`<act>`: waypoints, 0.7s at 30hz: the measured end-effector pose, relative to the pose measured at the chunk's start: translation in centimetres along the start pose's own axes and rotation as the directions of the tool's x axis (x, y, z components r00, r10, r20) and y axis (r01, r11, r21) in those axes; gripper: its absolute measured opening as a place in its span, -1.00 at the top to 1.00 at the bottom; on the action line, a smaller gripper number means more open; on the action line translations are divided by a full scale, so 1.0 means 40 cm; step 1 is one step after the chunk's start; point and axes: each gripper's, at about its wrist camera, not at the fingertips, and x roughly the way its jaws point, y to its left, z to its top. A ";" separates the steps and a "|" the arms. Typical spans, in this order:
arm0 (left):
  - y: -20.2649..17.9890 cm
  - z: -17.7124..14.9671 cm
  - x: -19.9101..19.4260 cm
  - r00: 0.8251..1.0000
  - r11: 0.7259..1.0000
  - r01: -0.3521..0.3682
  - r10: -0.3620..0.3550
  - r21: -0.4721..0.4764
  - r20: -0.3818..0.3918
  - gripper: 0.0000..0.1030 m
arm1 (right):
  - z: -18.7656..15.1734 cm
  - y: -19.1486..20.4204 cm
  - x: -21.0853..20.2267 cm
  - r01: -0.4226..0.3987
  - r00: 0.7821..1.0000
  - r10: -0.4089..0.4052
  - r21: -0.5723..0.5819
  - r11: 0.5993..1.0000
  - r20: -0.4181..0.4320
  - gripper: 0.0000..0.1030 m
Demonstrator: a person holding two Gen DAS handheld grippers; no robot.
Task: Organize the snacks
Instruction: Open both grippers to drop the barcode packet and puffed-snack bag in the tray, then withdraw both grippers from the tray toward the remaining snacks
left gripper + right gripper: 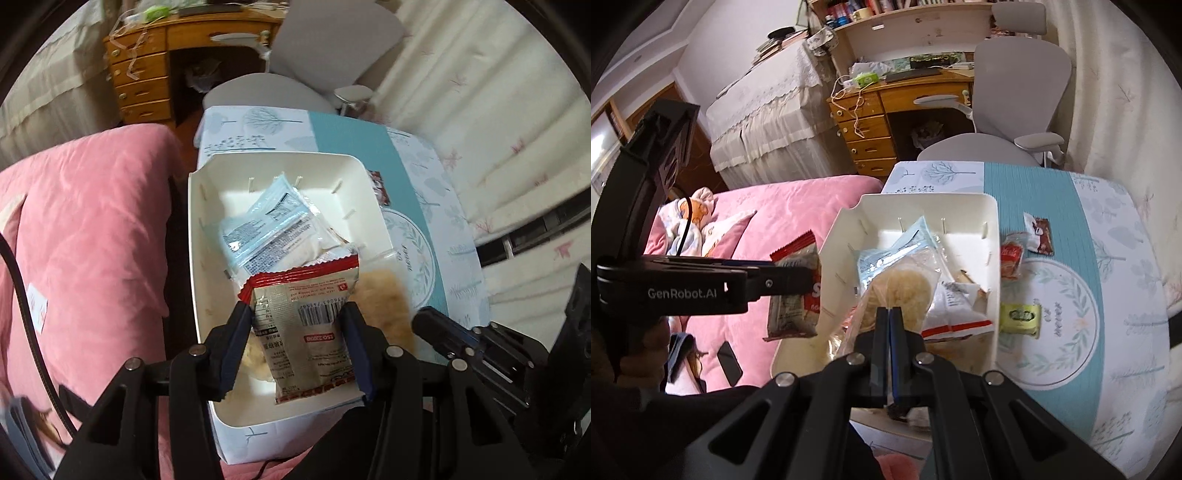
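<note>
My left gripper [295, 325] is clamped on a red-edged snack packet [306, 332], holding it up just over the near left wall of the white tray [195, 236]. My right gripper [890, 317] is pinched on the clear bag of a pale round cracker [897, 288] inside the tray, beside blue packets [886, 254]. To the right of the tray, on the patterned tablecloth [1052, 206], lie a yellow packet [1021, 317], a red packet [1012, 258] and a brown one [1041, 236].
</note>
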 end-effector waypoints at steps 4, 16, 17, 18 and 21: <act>-0.011 -0.008 -0.001 1.000 0.999 -0.001 0.000 0.037 0.001 -0.39 | -0.019 0.000 0.011 0.012 1.000 -0.011 0.066 0.998 -0.015 0.88; -0.068 -0.020 0.007 0.999 0.993 0.042 -0.042 0.108 0.005 -0.66 | -0.094 -0.059 -0.029 0.106 0.994 -0.106 0.194 0.975 -0.010 0.38; -0.076 -0.020 0.009 0.999 0.992 0.048 -0.048 0.114 0.005 -0.66 | -0.103 -0.072 -0.033 0.119 0.993 -0.119 0.207 0.971 -0.015 0.37; -0.085 -0.019 0.011 0.999 0.991 0.051 -0.052 0.121 0.006 -0.66 | -0.108 -0.079 -0.034 0.125 0.992 -0.124 0.212 0.969 -0.018 0.37; -0.112 -0.008 0.021 0.999 0.988 0.051 -0.052 0.145 0.007 -0.67 | -0.123 -0.110 -0.041 0.156 0.988 -0.153 0.225 0.962 -0.032 0.36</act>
